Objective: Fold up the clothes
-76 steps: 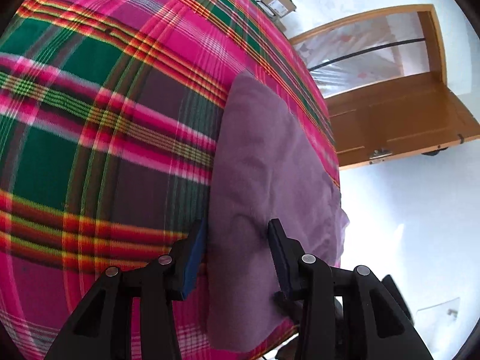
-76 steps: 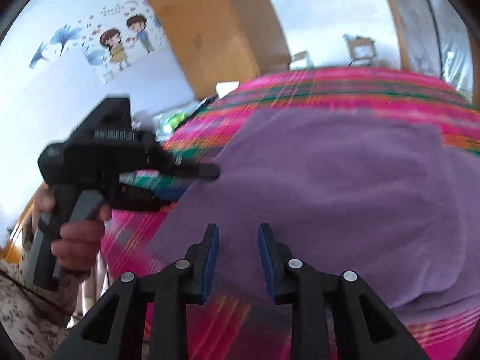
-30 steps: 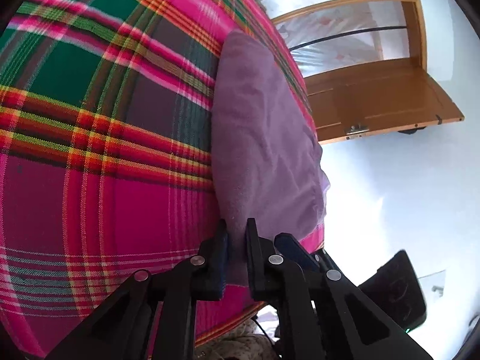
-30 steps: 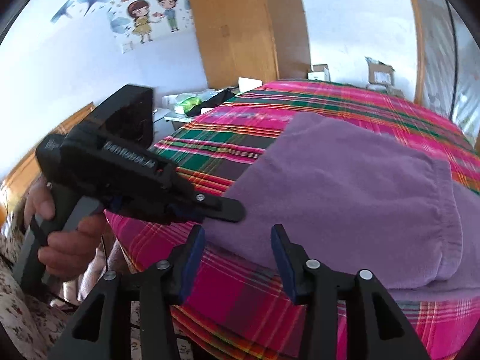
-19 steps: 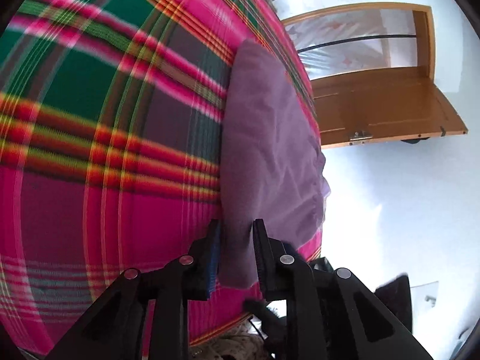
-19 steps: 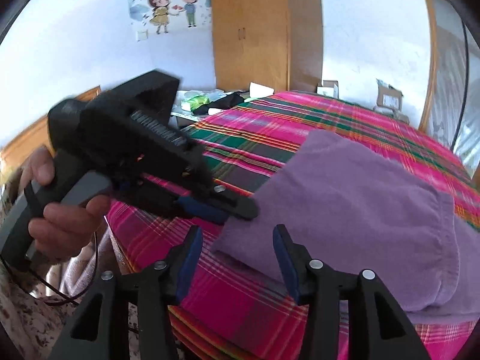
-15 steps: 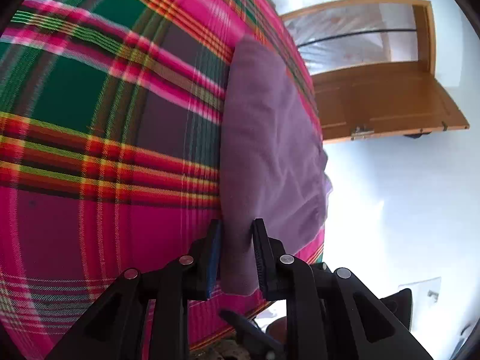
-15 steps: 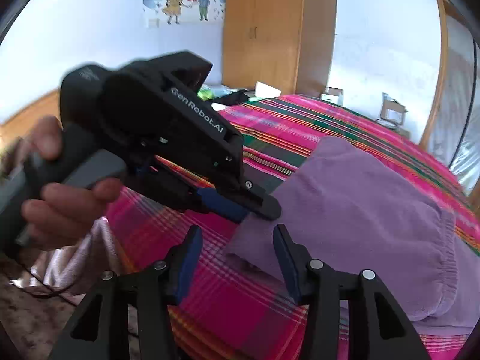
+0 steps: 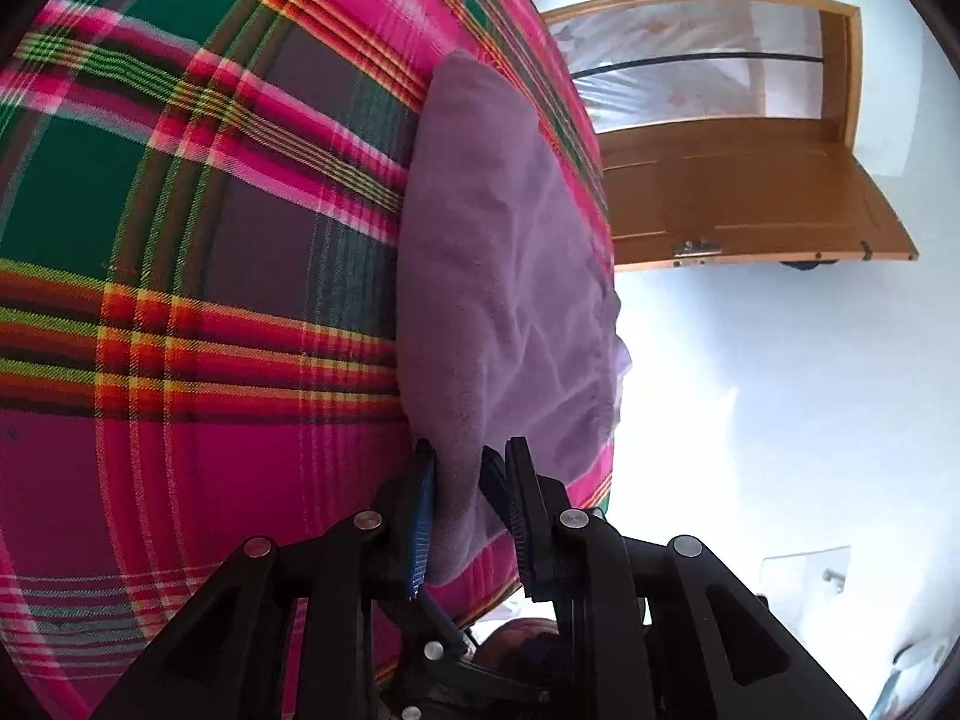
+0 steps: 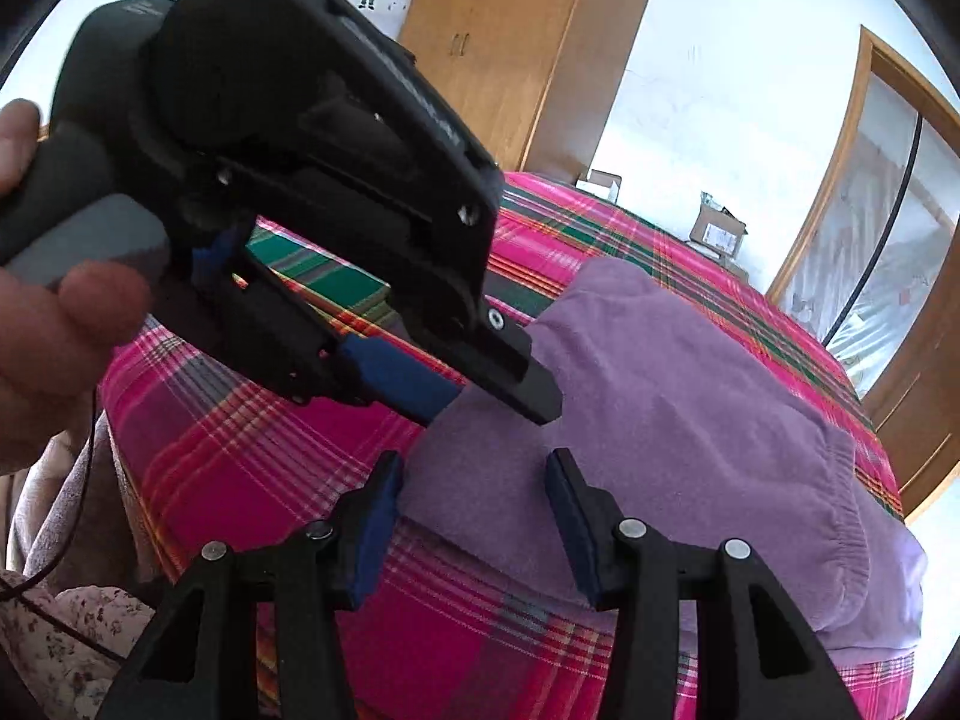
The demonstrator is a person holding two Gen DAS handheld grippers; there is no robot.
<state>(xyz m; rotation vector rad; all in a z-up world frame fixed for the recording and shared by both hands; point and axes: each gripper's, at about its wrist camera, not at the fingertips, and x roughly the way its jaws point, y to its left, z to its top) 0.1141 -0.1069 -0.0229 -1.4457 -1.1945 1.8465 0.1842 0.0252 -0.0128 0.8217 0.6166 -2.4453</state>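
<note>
- Left gripper [image 9: 459,474]: its jaws are narrowed on the near corner of the purple garment [image 9: 504,276], pinching the cloth between the blue pads [image 9: 423,516].
- Garment: it lies partly folded on the plaid bedspread [image 9: 180,300] at the bed's near edge. Its long axis runs away from both grippers, with the elastic waistband [image 10: 840,516] to the right.
- Right gripper [image 10: 474,498]: its jaws are spread wide and hold nothing. They straddle the same near edge, just right of the left gripper's grip, so this one looks nearer the free corner to be taken.
</note>
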